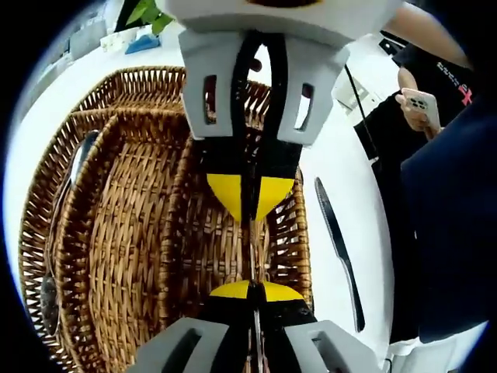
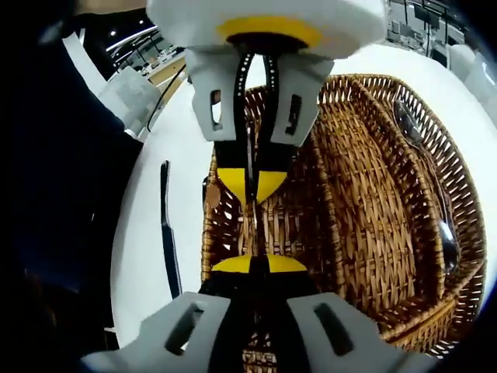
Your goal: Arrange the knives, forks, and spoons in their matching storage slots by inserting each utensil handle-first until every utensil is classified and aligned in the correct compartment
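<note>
Phone, no legible writing.

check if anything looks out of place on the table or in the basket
One thing stands out: a black knife lies on the white table beside the wicker basket, outside its compartments. A spoon already lies in an outer slot. Both grippers face each other over the basket, pinching something thin between them.

One wicker basket, one knife, one spoon, two tools
</note>
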A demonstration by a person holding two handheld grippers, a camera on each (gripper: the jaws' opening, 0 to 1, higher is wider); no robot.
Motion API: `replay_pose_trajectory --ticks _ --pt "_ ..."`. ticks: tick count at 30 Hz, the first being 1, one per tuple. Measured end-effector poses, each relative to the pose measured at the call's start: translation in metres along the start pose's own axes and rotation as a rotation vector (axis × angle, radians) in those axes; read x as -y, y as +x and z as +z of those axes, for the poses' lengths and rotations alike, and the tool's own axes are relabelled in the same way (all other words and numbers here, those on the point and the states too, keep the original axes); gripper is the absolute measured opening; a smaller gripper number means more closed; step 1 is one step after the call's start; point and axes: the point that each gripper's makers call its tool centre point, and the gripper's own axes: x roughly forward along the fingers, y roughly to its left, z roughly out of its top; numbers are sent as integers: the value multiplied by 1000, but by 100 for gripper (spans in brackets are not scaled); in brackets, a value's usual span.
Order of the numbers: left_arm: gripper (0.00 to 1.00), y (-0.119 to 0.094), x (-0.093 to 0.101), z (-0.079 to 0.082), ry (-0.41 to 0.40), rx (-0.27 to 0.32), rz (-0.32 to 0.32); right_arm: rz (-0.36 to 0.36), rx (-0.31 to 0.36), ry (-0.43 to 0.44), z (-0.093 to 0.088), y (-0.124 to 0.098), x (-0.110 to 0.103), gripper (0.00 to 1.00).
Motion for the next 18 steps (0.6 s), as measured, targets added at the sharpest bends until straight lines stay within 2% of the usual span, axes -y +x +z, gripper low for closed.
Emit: replay_pose_trajectory --ticks 5,6,8,9,10,11,12,14,16,17,18 --pt "4 -7 -1 0 4 17 26 14 -8 29 2 1 0 0" --pt "4 -9 0 -1 11 19 37 25 -9 77 2 0 -1 0" --pt "6 -12 2 -3 10 25 44 98 -10 159 0 2 -12 0" --pt "5 -13 2 -2 14 31 52 109 -26 169 -3 4 -15 0" --pt "5 -15 1 -2 18 35 60 58 -10 125 -1 7 -4 0" --pt "5 -15 0 -3 19 40 72 90 -16 227 -1 4 -12 0" --pt "5 -15 -1 -3 17 40 74 95 -21 264 -2 4 -11 1" --pt "5 -17 -2 -5 10 43 84 80 -25 251 -3 4 -7 2" --pt "6 -20 -2 -4 15 49 97 35 -33 174 -5 5 -3 5" --pt "6 -23 -3 -2 17 58 108 59 -31 158 -5 4 -8 5" --pt "7 -25 -4 -1 18 63 115 40 -27 176 -4 5 -6 5"
